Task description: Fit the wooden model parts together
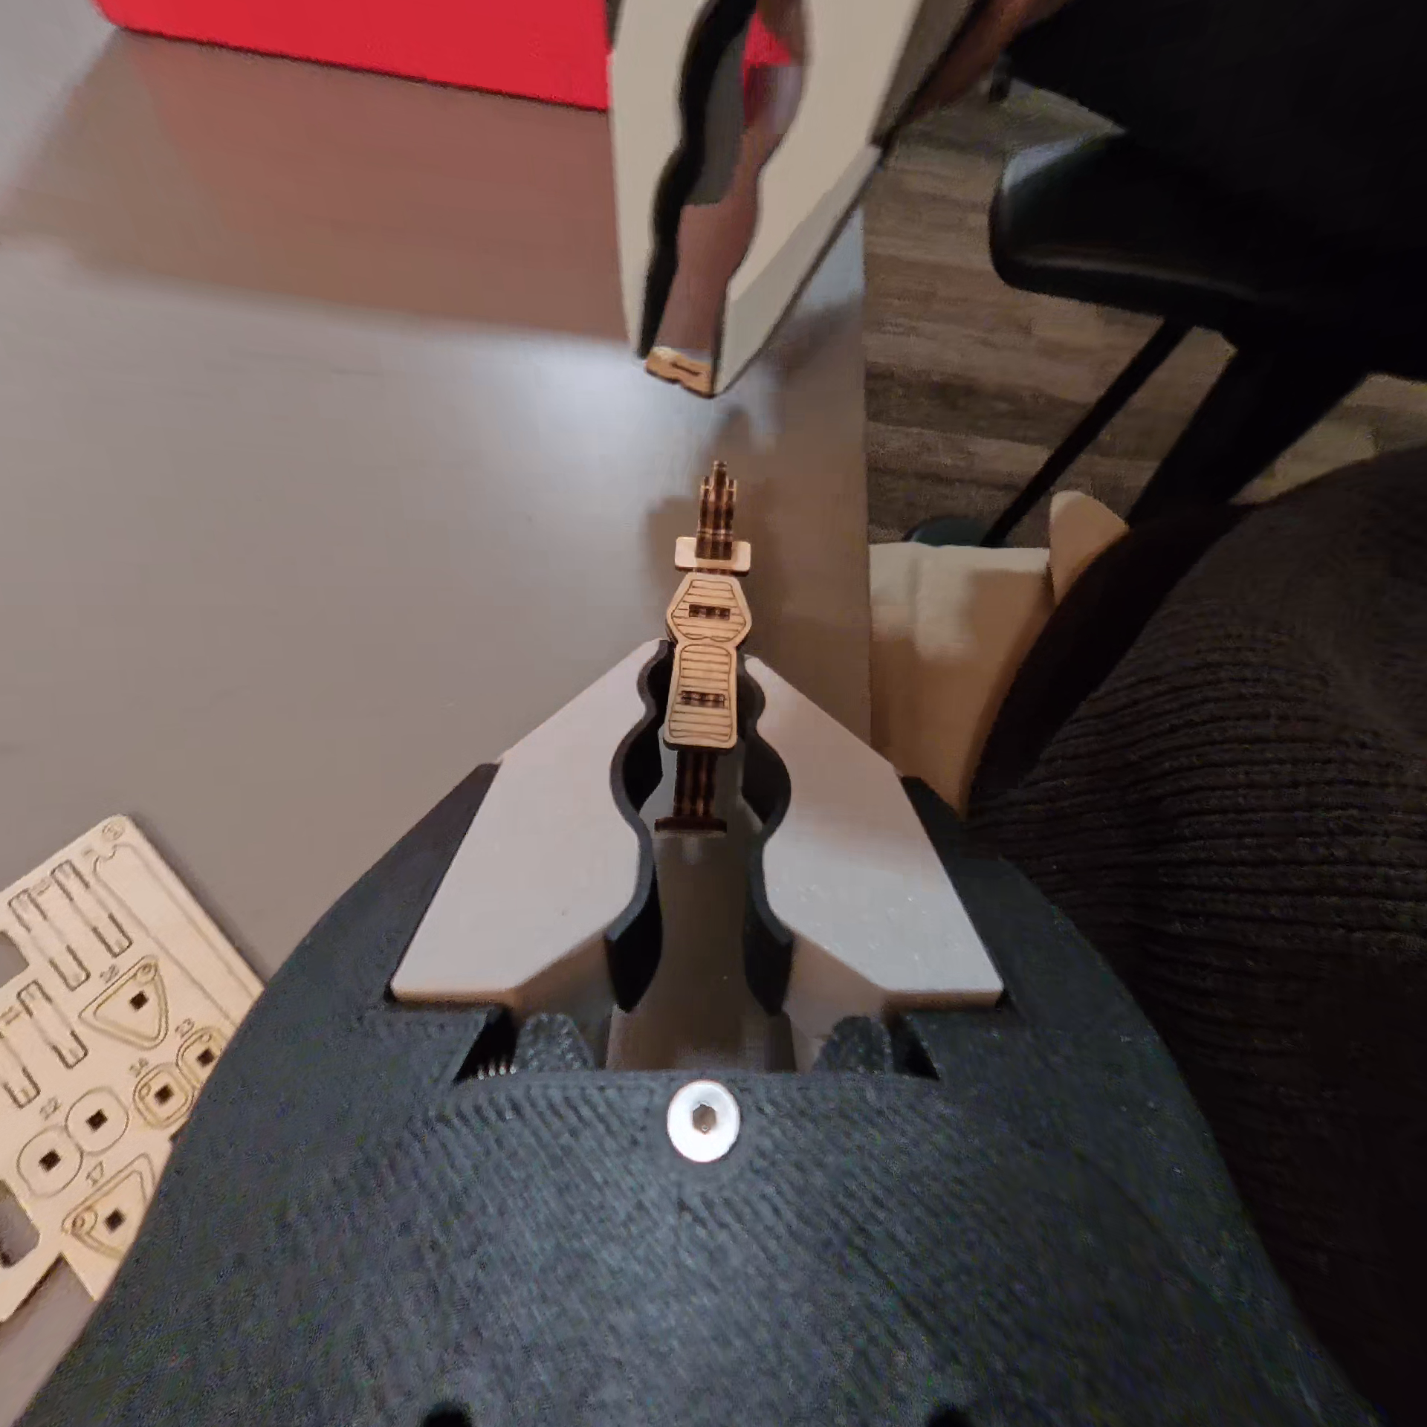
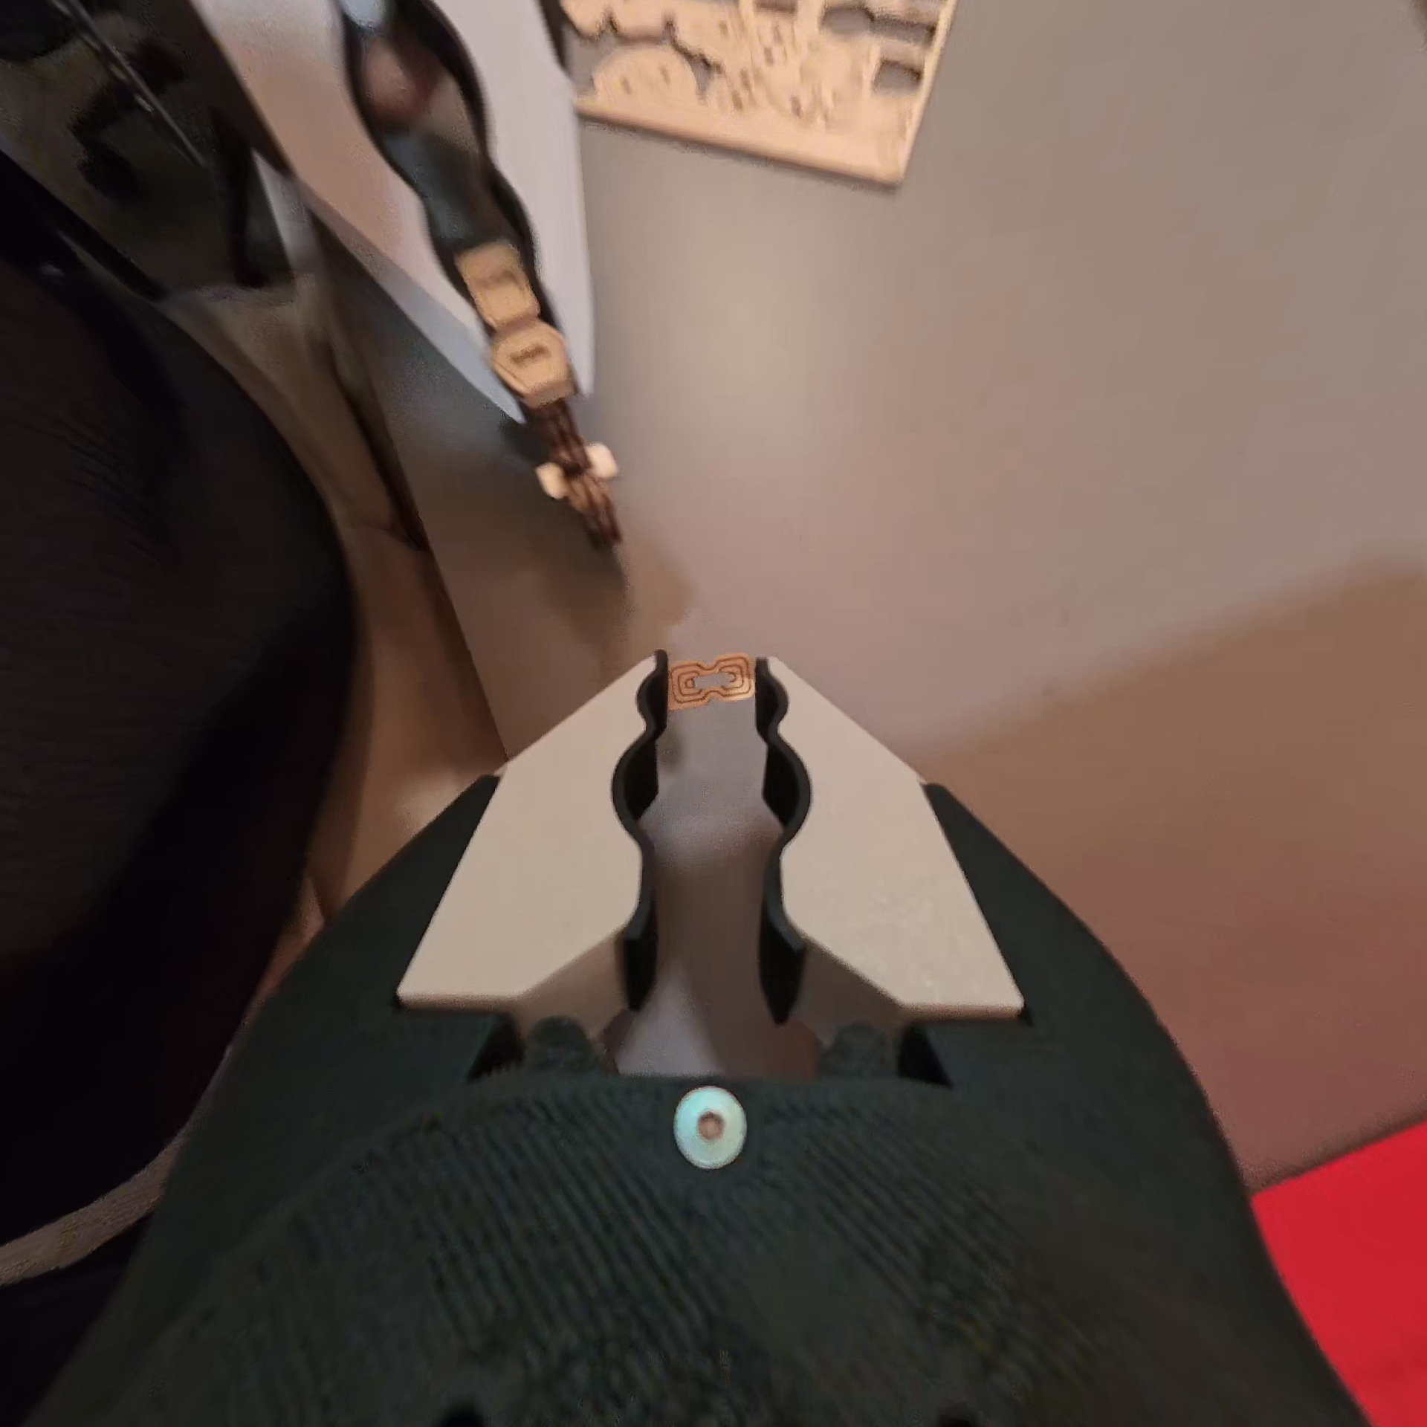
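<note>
In the left wrist view, a sheet (image 1: 93, 1081) of laser-cut wooden parts lies at the lower left on the grey table (image 1: 309, 540), partly under the gripper body. A red box (image 1: 371, 46) sits at the table's far edge, top left. In the middle, the left gripper (image 1: 701, 664) is clamped on the model (image 1: 704, 656), a slim assembly of thin dark strips carrying two engraved plates and a small cross plate. The fingers pinch the lower plate near their tips; the upper plate, cross plate and strip ends stick out past them over the table. Above it, the right gripper (image 1: 679, 372) comes down from the top edge, closed on a small part (image 1: 678, 371) at its tips. Part and model are near each other but apart. To the right, past the table edge, are a black chair (image 1: 1158, 232) and a dark ribbed sleeve (image 1: 1204, 772).

In the right wrist view, dark clothing (image 2: 154, 695) fills the left side. Next, blurred, the left gripper (image 2: 533, 386) reaches in from the upper left with the model (image 2: 533, 363) projecting from its tips, pointing down and right. In the centre, the right gripper (image 2: 710, 683) pinches the part (image 2: 710, 685), a flat engraved piece with a slot, crosswise between its fingertips. The sheet (image 2: 757, 85) lies blurred at the top, and the red box (image 2: 1343, 1266) shows at the lower right.
</note>
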Tool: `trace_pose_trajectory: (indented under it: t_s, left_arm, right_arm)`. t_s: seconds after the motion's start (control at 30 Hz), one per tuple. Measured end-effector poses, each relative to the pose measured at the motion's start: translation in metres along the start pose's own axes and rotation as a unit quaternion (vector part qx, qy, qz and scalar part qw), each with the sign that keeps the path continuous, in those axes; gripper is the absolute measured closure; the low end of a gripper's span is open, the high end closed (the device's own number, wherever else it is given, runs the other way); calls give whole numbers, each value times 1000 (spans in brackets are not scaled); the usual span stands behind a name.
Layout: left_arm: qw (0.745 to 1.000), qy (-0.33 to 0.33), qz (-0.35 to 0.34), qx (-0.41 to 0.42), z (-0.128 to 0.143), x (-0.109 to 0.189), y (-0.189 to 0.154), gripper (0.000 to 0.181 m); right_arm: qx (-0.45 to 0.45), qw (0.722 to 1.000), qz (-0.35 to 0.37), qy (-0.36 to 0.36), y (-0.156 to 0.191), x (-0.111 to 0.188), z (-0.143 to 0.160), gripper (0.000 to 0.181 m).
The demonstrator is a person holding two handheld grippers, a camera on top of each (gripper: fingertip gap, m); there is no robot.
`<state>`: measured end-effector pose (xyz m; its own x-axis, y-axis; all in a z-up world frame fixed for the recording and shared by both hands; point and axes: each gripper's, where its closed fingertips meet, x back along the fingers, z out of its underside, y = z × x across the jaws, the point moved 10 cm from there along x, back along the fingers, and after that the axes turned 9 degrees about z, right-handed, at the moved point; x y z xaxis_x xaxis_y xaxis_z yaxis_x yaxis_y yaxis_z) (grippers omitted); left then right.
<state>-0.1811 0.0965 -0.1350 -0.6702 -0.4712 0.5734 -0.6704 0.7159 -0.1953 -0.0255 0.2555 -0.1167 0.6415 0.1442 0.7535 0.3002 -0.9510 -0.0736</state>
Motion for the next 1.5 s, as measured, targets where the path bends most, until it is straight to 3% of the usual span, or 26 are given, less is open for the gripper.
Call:
trace_pose_trajectory:
  t_s: [0.03, 0.27, 0.47, 0.53, 0.57, 0.6, 0.9, 1.1, 1.33, 1.5]
  left_arm:
    - [1000, -4, -3, 9, 1, 1, 3, 167]
    - [1000, 17, -22, 1, 4, 0, 7, 167]
    - [999, 33, -29, -32, 5, -2, 4, 167]
    - [999, 31, -26, -31, 5, -2, 4, 167]
    - [999, 28, -24, -30, 6, -1, 4, 167]
    - [999, 25, -21, -28, 6, -1, 5, 167]
    - [1000, 20, -15, -16, 7, 0, 8, 167]
    - [999, 16, -41, 2, 9, 3, 15, 167]
    - [998, 7, -48, 28, 10, 7, 21, 167]
    - [998, 11, -52, 21, 11, 7, 20, 167]
  right_arm:
    - [11, 1000, -1, -15, 4, 3, -8, 159]
    - [126, 992, -22, -8, 33, -9, -60, 160]
    - [158, 983, -71, 55, 31, -29, -76, 160]
    - [165, 981, -72, 76, 31, -32, -75, 160]
    - [169, 980, -69, 84, 31, -33, -75, 176]
    - [176, 978, -70, 83, 32, -33, -76, 181]
    - [185, 981, -29, 59, 33, -27, -77, 181]
    - [146, 988, -40, 14, 50, -22, -67, 170]
    - [81, 994, -54, 51, 72, -48, -45, 148]
    - [69, 995, -55, 41, 85, -52, -41, 147]
